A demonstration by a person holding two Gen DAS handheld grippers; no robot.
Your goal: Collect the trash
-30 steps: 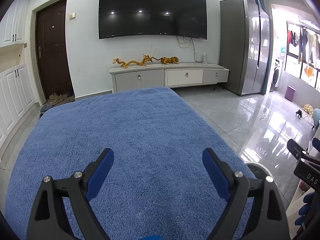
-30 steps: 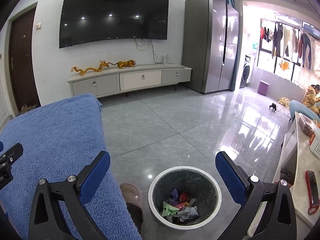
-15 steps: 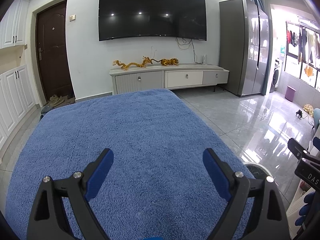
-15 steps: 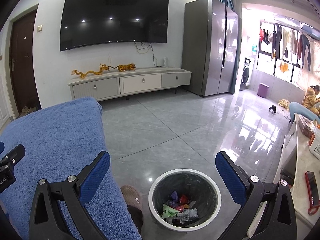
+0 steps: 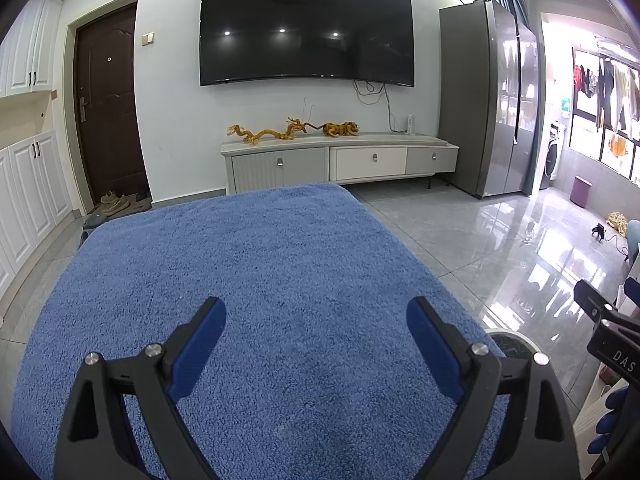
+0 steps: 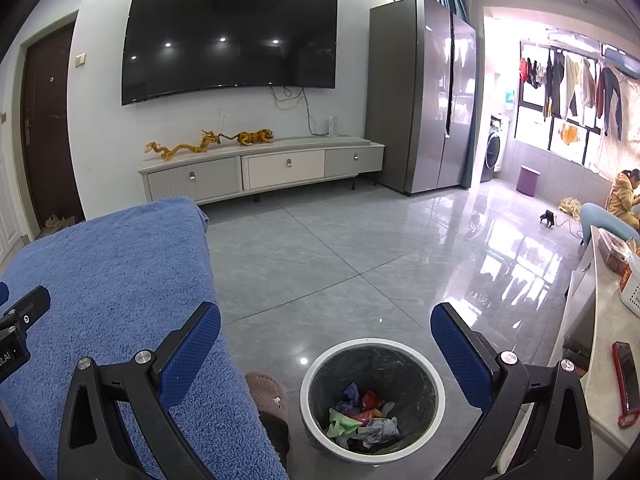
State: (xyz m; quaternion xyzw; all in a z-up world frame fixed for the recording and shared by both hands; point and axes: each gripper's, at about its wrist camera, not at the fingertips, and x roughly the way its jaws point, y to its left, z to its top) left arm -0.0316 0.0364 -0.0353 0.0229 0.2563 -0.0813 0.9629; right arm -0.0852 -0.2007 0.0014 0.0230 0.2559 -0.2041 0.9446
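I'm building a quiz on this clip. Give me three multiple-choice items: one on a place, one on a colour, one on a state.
1. Where is the trash bin?
A on the floor beside the blue cloth
B on the cabinet
C on the blue cloth

2. The cloth is
A red
B blue
C green

3. The right gripper is
A shut on a wrapper
B shut, empty
C open, empty

Answers: 1 A, it stands on tiles right of the cloth; 2 B, plainly blue; 3 C, fingers wide apart, nothing between.
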